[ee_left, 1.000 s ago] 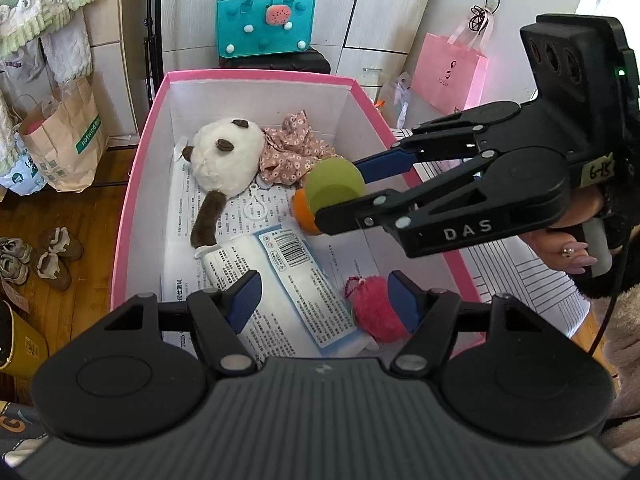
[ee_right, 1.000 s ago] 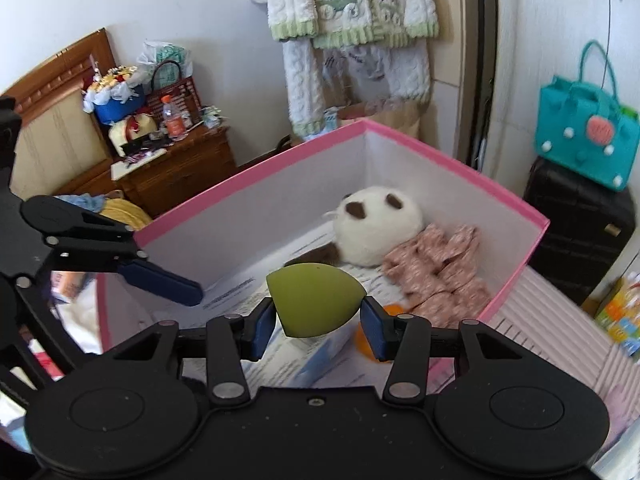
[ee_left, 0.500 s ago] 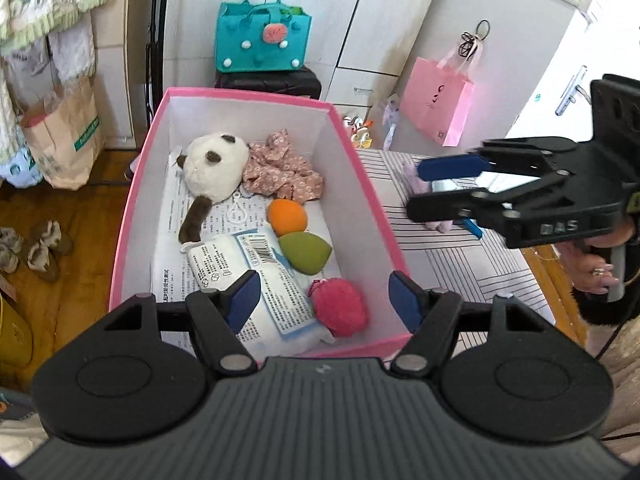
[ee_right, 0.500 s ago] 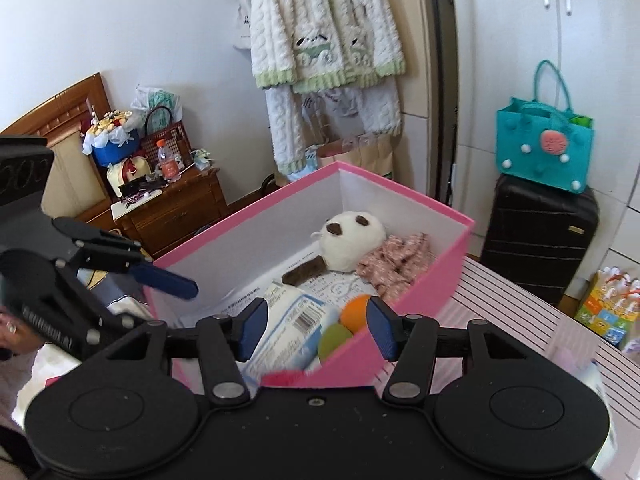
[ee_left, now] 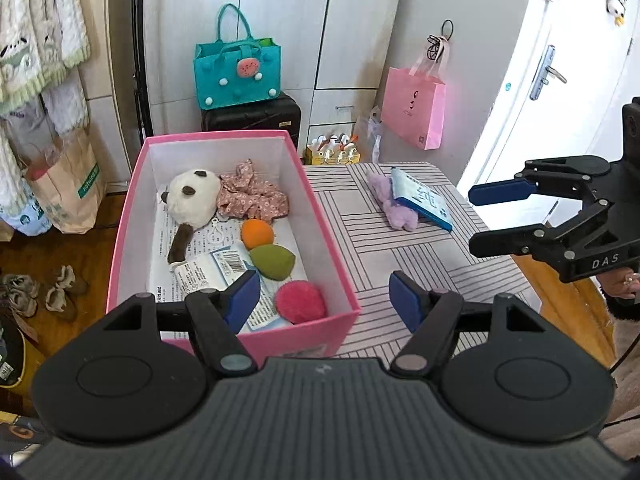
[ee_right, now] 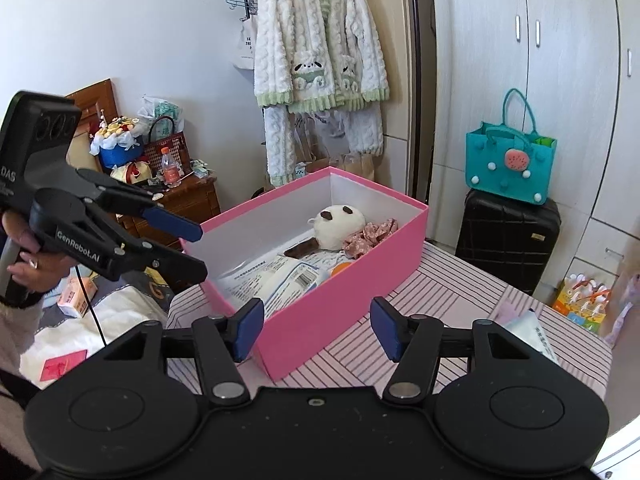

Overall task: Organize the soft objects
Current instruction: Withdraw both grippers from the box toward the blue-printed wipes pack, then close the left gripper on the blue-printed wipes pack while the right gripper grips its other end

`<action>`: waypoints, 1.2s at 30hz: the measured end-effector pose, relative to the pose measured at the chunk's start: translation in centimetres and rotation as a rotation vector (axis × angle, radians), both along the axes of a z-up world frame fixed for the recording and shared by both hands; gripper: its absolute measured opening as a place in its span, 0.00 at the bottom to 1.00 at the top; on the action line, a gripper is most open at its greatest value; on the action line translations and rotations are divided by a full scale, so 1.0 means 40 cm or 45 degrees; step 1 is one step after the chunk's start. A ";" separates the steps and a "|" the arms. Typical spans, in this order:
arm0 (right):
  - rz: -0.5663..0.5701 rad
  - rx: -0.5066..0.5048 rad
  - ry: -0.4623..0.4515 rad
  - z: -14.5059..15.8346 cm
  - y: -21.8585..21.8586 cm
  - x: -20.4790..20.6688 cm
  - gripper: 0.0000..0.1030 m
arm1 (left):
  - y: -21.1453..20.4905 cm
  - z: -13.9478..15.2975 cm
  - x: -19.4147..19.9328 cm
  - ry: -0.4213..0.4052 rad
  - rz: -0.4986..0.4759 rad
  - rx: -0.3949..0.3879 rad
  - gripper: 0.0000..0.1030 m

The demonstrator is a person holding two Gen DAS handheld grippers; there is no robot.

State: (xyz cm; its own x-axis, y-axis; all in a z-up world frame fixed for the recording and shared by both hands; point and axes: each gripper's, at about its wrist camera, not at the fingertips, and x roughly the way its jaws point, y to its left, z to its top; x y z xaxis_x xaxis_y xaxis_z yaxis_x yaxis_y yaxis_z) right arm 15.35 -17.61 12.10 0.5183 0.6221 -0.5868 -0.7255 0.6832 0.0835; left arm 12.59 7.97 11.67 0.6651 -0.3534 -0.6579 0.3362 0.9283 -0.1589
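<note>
Left claw (ee_left: 322, 300) apart, empty, above the pink box's (ee_left: 224, 138) near end; right claw (ee_right: 316, 330) empty, jaws just widened, over bare striped desk (ee_left: 400, 248); green sponge (ee_left: 273, 262) lies inside the box; purple plush (ee_left: 390, 208) at the desk's far edge, partly covered by a packet (ee_left: 420, 200).
</note>
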 end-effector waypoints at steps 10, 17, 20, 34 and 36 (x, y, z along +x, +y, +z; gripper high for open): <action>-0.097 -0.003 -0.070 -0.016 -0.110 -0.060 0.70 | -0.100 0.017 -0.056 -0.091 -0.090 -0.033 0.69; -0.199 0.009 -0.041 -0.053 -0.196 -0.050 0.84 | -0.193 -0.006 -0.036 -0.153 -0.155 -0.057 0.74; -0.248 -0.010 -0.058 -0.081 -0.228 -0.038 0.85 | -0.233 -0.031 -0.010 -0.160 -0.195 -0.088 0.75; -0.522 0.119 0.016 -0.276 -0.361 0.098 0.86 | -0.336 -0.145 0.165 -0.095 -0.157 -0.311 0.79; -0.531 0.131 0.023 -0.296 -0.358 0.111 0.86 | -0.350 -0.159 0.178 -0.115 -0.148 -0.310 0.79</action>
